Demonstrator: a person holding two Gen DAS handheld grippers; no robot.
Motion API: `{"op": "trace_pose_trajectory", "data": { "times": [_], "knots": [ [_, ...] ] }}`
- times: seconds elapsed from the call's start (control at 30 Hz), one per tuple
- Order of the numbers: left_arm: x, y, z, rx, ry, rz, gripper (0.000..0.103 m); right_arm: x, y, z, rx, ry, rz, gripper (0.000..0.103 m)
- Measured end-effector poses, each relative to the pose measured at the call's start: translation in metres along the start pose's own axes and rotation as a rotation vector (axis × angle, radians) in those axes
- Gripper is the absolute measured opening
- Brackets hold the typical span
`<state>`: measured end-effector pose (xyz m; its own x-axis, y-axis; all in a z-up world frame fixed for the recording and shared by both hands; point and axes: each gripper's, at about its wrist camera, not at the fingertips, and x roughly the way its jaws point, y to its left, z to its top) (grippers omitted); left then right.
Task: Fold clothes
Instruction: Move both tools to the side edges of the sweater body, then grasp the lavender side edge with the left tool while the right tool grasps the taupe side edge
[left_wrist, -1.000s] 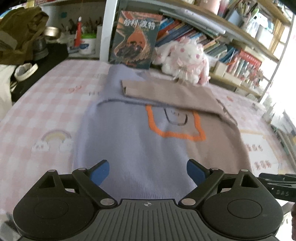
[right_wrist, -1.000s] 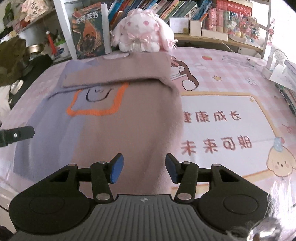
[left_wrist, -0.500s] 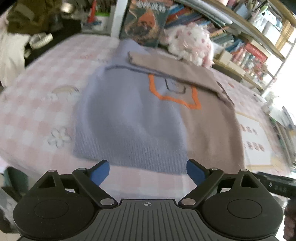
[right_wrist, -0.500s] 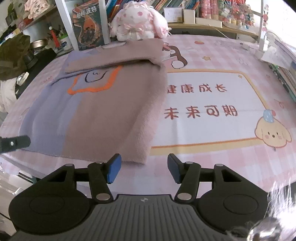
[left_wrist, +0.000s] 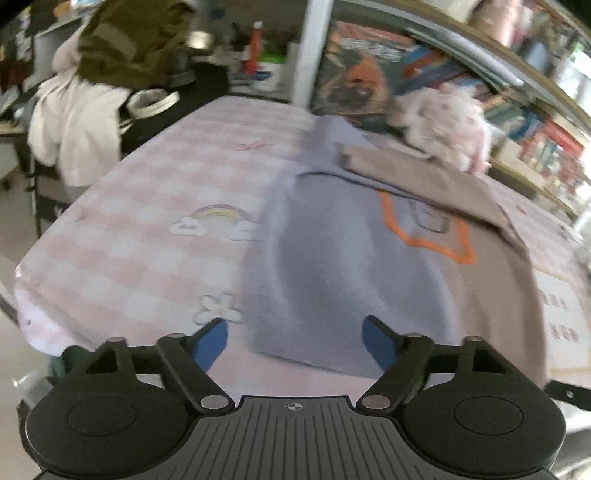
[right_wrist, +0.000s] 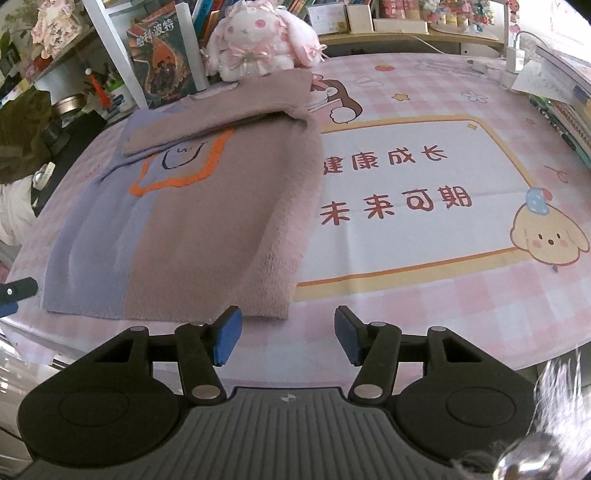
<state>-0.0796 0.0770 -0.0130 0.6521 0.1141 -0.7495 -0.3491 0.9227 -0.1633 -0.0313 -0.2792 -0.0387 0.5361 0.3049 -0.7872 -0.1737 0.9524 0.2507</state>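
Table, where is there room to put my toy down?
Bare cloth lies beside the sweater on both sides: the panel with red writing and dog drawing, and the rainbow checks. The back edge is crowded with the plush bunny and book.

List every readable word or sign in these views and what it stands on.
"哈利·波特": cover of the book propped against the shelf.
"健康成长" and "未来可期": printed on the tablecloth, seen upside down from the right wrist view.
Spines on the bookshelf: too small to read.
Left wrist view: too blurred.
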Motion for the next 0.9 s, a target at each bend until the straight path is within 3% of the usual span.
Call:
{"op": "trace_pose_trajectory", "data": {
  "times": [0.1,0.2,0.37,0.47,0.5,0.53,0.63,0.7,0.8,0.9],
  "knots": [
    [0.016,0.014,0.005,-0.038,0.035,0.020,0.051,0.003,-0.001,0.003,0.019,0.000,0.001,0.053],
    [0.029,0.024,0.009,-0.071,0.064,0.015,0.049,0.008,-0.004,0.008,0.059,0.003,0.006,0.052],
    [0.041,0.030,0.015,-0.069,0.072,-0.008,0.044,0.017,-0.007,0.016,0.119,0.014,0.013,0.041],
    [0.047,0.031,0.022,-0.064,0.080,-0.034,0.021,0.022,-0.003,0.021,0.125,0.007,-0.002,0.037],
    [0.049,0.029,0.023,-0.058,0.084,-0.048,0.010,0.023,-0.002,0.022,0.124,0.003,-0.009,0.033],
    [0.047,0.026,0.024,-0.043,0.078,-0.050,0.007,0.025,0.000,0.023,0.120,0.002,-0.012,0.026],
    [0.036,0.010,0.029,0.028,0.032,-0.074,0.005,0.029,0.007,0.027,0.099,0.010,0.003,0.010],
    [0.028,-0.002,0.033,0.084,-0.001,-0.091,0.006,0.021,0.013,0.030,0.080,-0.039,0.057,0.010],
    [0.037,-0.001,0.038,0.080,0.047,-0.094,0.009,0.012,0.022,0.034,0.041,-0.089,0.095,0.010],
    [0.043,0.009,0.038,0.029,0.093,-0.114,0.015,0.020,0.022,0.035,0.052,-0.048,0.065,0.011]
  ]
}}
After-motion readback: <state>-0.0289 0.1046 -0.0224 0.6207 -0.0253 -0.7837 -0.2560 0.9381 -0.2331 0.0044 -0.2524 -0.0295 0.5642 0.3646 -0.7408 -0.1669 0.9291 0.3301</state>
